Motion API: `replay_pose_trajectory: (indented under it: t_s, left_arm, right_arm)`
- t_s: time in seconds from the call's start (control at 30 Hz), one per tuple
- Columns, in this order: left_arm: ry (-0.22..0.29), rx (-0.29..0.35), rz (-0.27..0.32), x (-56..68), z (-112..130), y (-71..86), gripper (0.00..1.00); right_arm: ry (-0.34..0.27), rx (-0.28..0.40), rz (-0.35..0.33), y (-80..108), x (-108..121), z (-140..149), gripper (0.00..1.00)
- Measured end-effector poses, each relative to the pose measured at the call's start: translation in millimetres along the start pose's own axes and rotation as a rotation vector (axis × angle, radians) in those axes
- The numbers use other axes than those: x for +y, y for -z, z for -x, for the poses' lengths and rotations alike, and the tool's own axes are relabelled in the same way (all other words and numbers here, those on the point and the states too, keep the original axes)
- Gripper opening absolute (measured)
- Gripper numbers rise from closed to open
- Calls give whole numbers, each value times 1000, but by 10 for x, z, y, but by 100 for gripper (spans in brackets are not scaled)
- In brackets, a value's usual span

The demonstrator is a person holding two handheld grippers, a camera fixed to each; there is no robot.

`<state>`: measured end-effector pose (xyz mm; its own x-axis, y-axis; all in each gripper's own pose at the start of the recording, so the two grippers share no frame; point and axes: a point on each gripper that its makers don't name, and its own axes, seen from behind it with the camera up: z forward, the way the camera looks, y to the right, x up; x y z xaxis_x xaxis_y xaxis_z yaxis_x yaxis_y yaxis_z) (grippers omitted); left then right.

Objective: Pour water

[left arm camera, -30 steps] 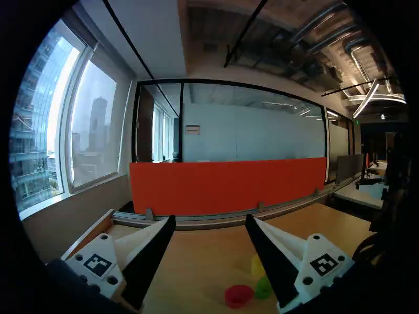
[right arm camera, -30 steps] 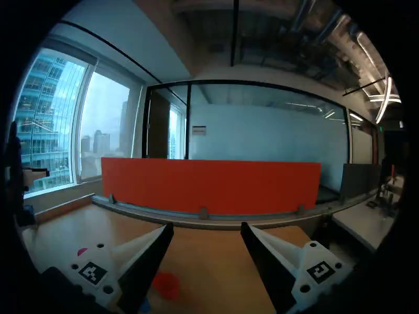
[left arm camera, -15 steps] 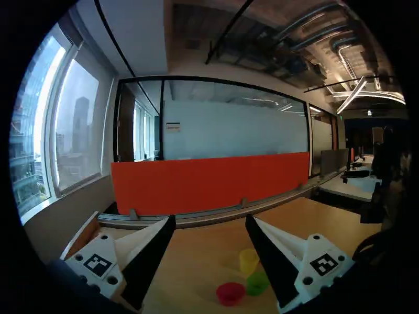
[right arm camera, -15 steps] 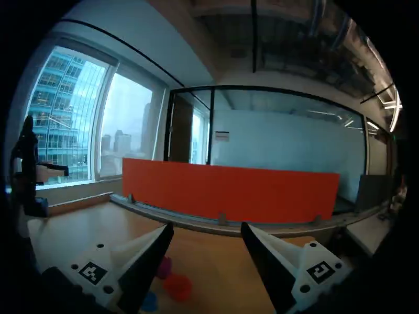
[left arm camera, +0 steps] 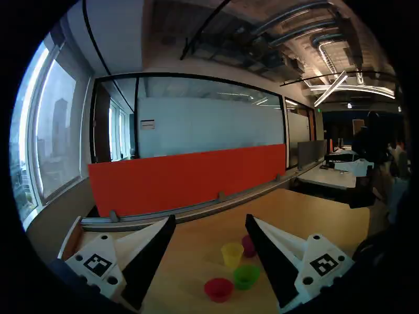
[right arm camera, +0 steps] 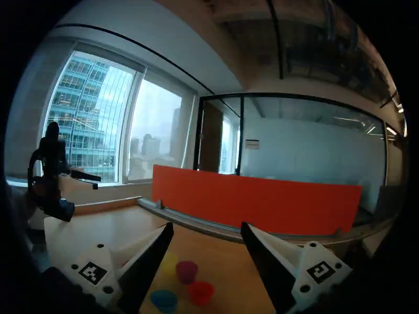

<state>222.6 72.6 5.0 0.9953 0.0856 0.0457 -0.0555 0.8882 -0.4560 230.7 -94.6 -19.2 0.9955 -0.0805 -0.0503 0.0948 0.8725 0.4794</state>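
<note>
**A:** Left gripper view?

**B:** Left hand-held gripper [left arm camera: 209, 217] wide, empty; yellow cup [left arm camera: 232, 254] on the desk [left arm camera: 314, 209] ahead.

**A:** Right gripper view?

**B:** Right hand-held gripper [right arm camera: 206, 225] wide too, magenta cup [right arm camera: 186, 271] below. Likely the approach step; next, close on one cup.

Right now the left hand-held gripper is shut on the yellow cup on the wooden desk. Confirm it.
Not shut. The left gripper view shows the left hand-held gripper open and empty; the yellow cup stands free on the wooden desk.
</note>
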Motion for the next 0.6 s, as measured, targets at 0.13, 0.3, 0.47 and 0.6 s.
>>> replay_pose_trajectory:
  t_s: [0.13, 0.3, 0.47, 0.6]
  left_arm:
    - [-18, -13, 32, 85, 39, -10, 99]
    - [-25, -21, 65, 180, 49, -15, 99]
    - [-12, -28, 89, 226, 58, -23, 99]
    - [-6, -31, 107, 244, 65, -29, 99]
  right_arm:
    - [12, -8, -39, 7, -91, 9, 100]
    - [26, -30, -73, 19, -169, 26, 100]
    - [32, -45, -106, 33, -230, 15, 100]
    - [52, -65, -135, 52, -290, 54, 100]
